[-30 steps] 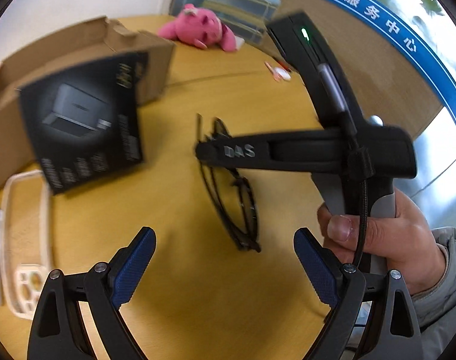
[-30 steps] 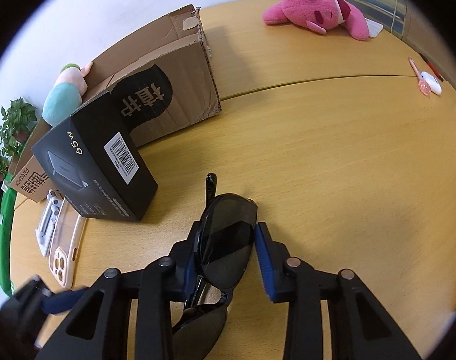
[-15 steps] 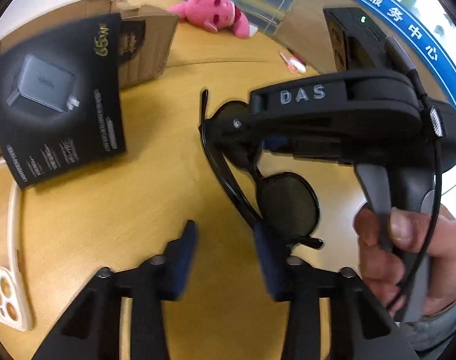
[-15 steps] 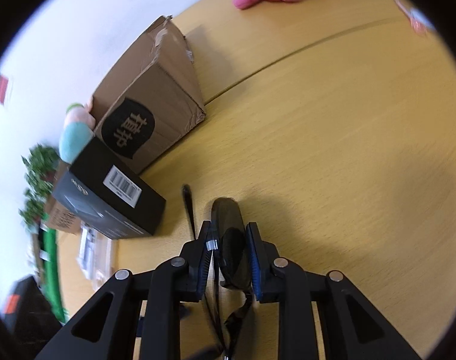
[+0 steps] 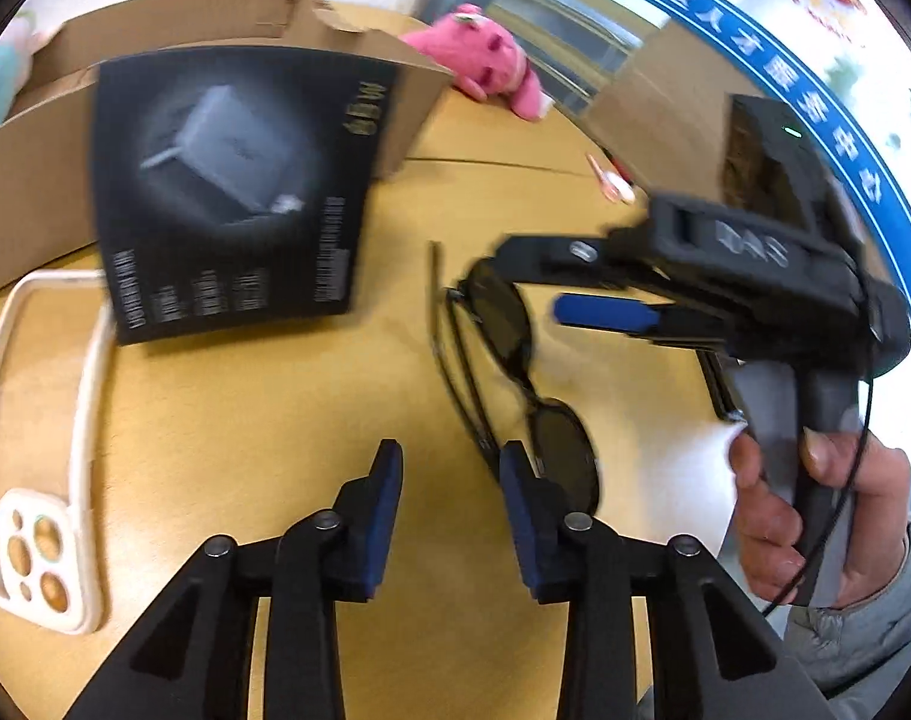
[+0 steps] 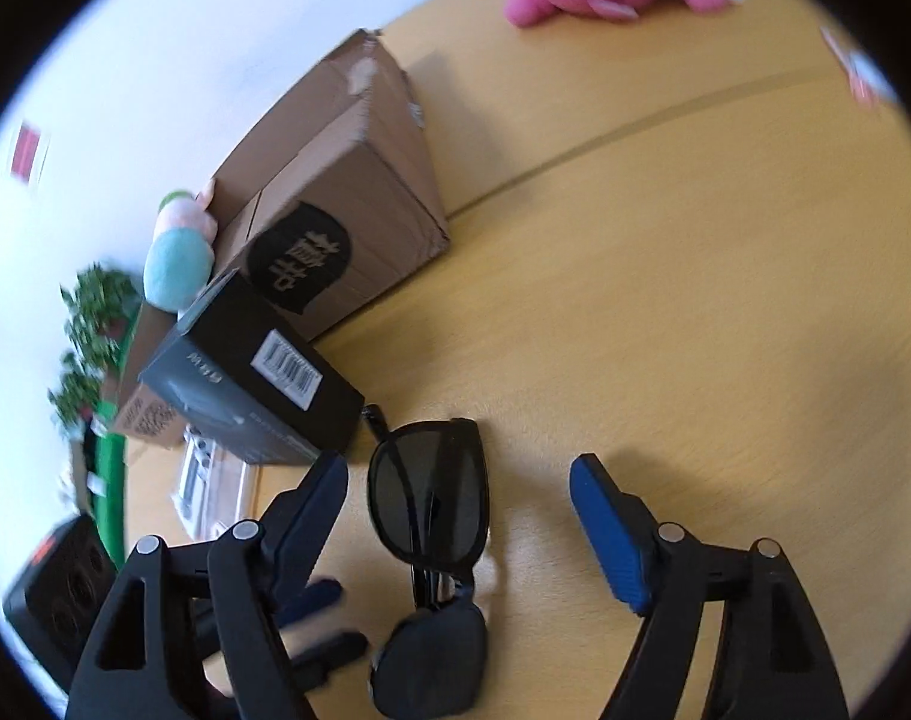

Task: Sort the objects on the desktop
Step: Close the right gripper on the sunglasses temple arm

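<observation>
Black sunglasses (image 6: 431, 498) lie folded on the wooden table (image 6: 695, 300), between the fingers of my right gripper (image 6: 458, 465). Its jaws are opening and the blue pads (image 6: 605, 528) stand clear of the frame on both sides. In the left wrist view the sunglasses (image 5: 503, 312) run from under the right gripper (image 5: 530, 279) down to just right of my left gripper (image 5: 453, 501). The left jaws stand narrow and are opening slightly, with only bare table between the pads (image 5: 389, 498). A hand (image 5: 785, 510) holds the right gripper's handle.
A black charger box (image 5: 227, 192) leans by an open cardboard box (image 5: 35, 168) on the left. A white phone case (image 5: 41, 480) lies at the near left. A pink plush toy (image 5: 485, 66) and a small pink-white item (image 5: 611, 186) sit farther back.
The right gripper was shut on a sunglasses lens; its jaws have now spread wide and the sunglasses lie free. The left jaws went from wide to narrow and moved beside the sunglasses.
</observation>
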`<state>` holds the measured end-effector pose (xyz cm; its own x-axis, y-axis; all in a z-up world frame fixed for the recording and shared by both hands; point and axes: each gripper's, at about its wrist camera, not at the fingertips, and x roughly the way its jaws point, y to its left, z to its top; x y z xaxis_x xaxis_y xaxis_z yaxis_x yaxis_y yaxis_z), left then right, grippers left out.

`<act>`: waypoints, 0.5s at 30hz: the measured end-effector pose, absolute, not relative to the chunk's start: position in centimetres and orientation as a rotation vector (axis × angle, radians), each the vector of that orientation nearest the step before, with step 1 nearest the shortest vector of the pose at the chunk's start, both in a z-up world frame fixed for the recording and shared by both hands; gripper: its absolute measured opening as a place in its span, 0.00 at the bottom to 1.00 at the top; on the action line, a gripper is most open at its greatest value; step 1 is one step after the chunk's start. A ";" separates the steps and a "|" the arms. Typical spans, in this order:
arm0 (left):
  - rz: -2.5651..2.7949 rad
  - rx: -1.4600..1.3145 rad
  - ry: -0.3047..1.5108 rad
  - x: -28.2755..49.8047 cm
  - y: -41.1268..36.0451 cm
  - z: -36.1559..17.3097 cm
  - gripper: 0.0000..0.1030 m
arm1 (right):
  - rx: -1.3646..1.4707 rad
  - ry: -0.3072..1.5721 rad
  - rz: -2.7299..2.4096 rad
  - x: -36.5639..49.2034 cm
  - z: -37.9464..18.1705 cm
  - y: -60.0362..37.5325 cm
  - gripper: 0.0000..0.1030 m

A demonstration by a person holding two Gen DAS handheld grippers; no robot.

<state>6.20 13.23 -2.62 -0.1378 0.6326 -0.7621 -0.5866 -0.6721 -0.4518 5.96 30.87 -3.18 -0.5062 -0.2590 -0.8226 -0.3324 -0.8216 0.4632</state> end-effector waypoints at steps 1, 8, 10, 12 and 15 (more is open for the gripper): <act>1.910 -1.311 -0.071 6.0 12.8 -2.7 0.35 | -1.562 0.871 2.539 5.9 -2.9 30.6 0.75; 1.895 -1.292 -0.116 6.0 11.2 -2.5 0.35 | -1.773 0.575 2.516 3.3 -4.3 26.0 0.77; 1.894 -1.279 -0.117 6.4 11.0 -2.5 0.41 | -1.744 0.397 2.495 2.4 -4.6 25.3 0.77; 1.901 -1.273 -0.124 6.6 10.7 -2.4 0.42 | -1.734 0.284 2.479 2.0 -4.8 24.9 0.75; 1.900 -1.285 -0.133 6.5 10.1 -2.7 0.42 | -1.700 0.144 2.463 2.3 -4.8 24.5 0.57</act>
